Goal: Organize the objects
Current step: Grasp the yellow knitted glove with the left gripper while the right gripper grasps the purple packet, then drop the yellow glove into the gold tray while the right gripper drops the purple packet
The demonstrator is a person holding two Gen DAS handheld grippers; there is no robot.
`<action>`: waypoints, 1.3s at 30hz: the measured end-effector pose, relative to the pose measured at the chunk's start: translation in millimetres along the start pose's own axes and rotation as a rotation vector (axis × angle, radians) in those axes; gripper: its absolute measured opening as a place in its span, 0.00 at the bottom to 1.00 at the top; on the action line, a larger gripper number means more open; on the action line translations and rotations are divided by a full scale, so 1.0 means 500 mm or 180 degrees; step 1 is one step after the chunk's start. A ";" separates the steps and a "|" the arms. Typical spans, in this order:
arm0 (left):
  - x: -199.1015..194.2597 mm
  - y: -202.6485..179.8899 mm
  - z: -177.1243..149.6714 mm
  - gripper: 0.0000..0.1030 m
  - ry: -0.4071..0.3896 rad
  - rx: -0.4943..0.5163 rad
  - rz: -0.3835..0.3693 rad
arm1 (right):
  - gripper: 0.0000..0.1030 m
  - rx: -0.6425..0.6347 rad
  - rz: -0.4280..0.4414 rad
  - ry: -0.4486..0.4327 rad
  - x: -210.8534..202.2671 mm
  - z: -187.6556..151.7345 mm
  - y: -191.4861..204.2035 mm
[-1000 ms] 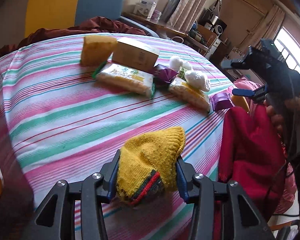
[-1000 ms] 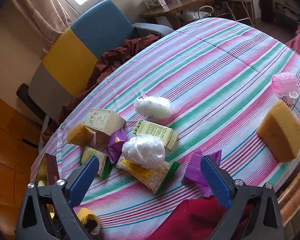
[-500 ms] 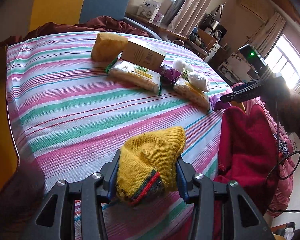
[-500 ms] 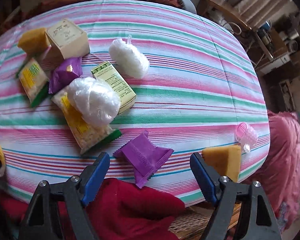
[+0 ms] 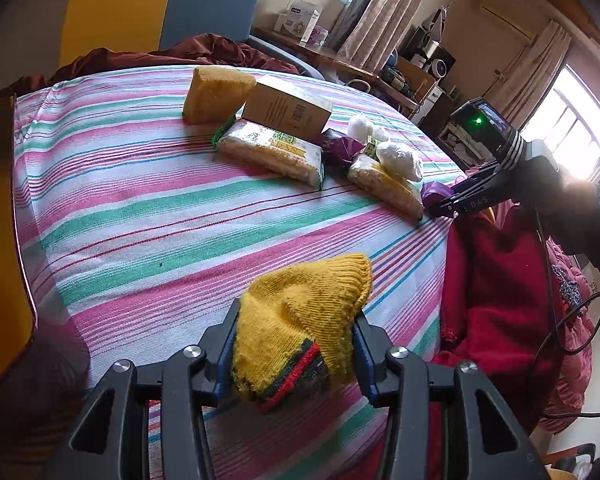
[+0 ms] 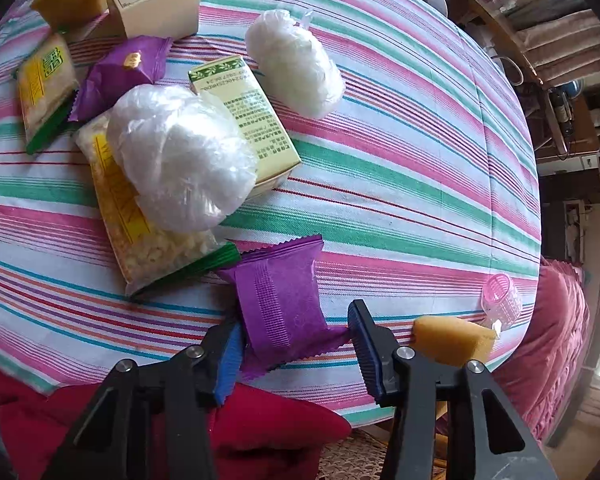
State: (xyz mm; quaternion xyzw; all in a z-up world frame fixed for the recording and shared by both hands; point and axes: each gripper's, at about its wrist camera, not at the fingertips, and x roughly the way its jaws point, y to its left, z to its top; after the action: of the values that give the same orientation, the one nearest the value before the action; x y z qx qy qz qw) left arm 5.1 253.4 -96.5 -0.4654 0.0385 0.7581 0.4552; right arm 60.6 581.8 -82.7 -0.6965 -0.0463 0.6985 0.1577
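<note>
at the near edge of the striped table, just beside the heap of packets, the right gripper has just been closing around the purple packet, one pad touching, the other still apart; the left gripper pinches the yellow sock, likely carrying it to the heap.

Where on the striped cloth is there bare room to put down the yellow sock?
Bare cloth lies between the yellow sock and the snack packs; more past the green box toward the pink roller. Crowded: the cluster around the white bags.
</note>
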 end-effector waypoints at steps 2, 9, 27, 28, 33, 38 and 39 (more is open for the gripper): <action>-0.004 -0.001 0.000 0.47 0.0003 -0.0010 0.0015 | 0.48 0.0080 0.0032 -0.0064 -0.005 -0.003 -0.011; -0.057 -0.013 -0.001 0.46 -0.0154 0.0056 0.0064 | 0.48 0.0397 0.0123 -0.0302 -0.022 -0.013 -0.040; -0.388 0.251 -0.088 0.46 -0.0778 -0.0729 0.1550 | 0.48 0.1046 0.0223 -0.0873 -0.060 -0.035 -0.065; -0.392 0.268 -0.096 0.46 -0.0744 -0.0765 0.1630 | 0.48 0.1055 0.0224 -0.0888 -0.061 -0.036 -0.065; -0.379 0.333 -0.129 0.47 -0.0526 -0.0876 0.1972 | 0.48 0.1072 0.0198 -0.0954 -0.066 -0.040 -0.063; -0.361 0.357 -0.145 0.53 -0.0407 -0.0937 0.2152 | 0.48 0.1059 0.0110 -0.0980 -0.072 -0.041 -0.057; -0.359 0.359 -0.146 0.54 -0.0383 -0.0937 0.2190 | 0.48 0.1051 0.0099 -0.0969 -0.073 -0.040 -0.055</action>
State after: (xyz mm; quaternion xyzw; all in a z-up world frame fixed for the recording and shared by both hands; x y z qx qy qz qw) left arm -48.6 -4.0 -70.3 -0.4404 0.0564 0.8900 0.1037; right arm 83.9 594.2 -40.2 -0.5485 0.0562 0.7960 0.2500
